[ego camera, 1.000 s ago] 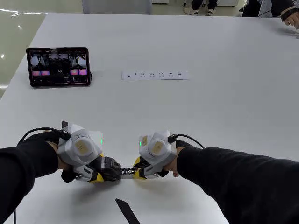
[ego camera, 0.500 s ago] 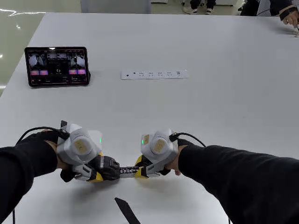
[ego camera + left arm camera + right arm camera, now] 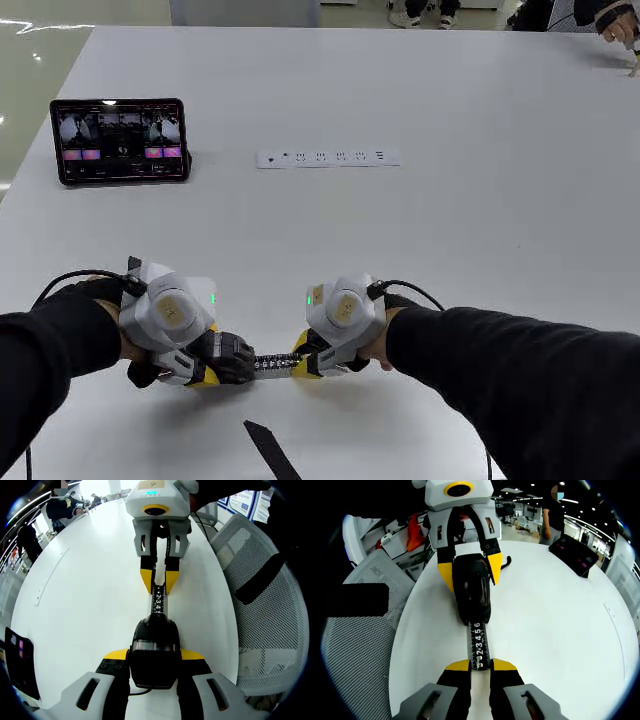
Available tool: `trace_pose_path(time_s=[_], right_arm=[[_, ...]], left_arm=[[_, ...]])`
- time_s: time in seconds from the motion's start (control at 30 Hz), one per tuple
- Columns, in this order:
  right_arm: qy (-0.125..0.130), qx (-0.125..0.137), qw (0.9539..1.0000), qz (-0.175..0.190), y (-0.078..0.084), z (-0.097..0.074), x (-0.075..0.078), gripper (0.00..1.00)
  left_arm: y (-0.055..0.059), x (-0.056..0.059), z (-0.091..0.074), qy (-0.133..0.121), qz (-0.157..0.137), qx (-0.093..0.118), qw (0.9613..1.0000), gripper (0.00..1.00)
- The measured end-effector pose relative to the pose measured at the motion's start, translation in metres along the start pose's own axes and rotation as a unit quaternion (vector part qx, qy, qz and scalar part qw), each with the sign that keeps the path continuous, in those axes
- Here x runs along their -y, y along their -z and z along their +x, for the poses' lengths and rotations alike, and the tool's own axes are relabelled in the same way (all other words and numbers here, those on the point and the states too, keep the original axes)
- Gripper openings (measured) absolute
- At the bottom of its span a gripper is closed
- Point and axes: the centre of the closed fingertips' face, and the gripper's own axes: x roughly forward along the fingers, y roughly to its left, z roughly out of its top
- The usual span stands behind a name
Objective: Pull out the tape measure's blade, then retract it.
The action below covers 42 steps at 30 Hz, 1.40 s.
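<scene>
Tongs on the left (image 3: 155,656) are clamped around the black tape measure (image 3: 472,587). The tongs on the right (image 3: 480,667) are closed on the tip of its blade (image 3: 478,640). A short length of blade is out between them, at the near edge of the white surface (image 3: 450,200). A tablet (image 3: 120,140) and a power strip (image 3: 328,158) lie well beyond.

the right tool (image 3: 300,364) has drawn a little farther from the tape measure (image 3: 232,358), so more of the blade (image 3: 272,363) shows between them.
</scene>
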Motion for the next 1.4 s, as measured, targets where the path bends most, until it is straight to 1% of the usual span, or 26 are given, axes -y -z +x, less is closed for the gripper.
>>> trace_pose_path(time_s=[1.4], right_arm=[[0.005,-0.006,1.0,0.004,0.016,-0.013,0.003,0.09]], left_arm=[[0.0,0.0,0.001,-0.001,-0.002,-0.002,1.0,0.3]])
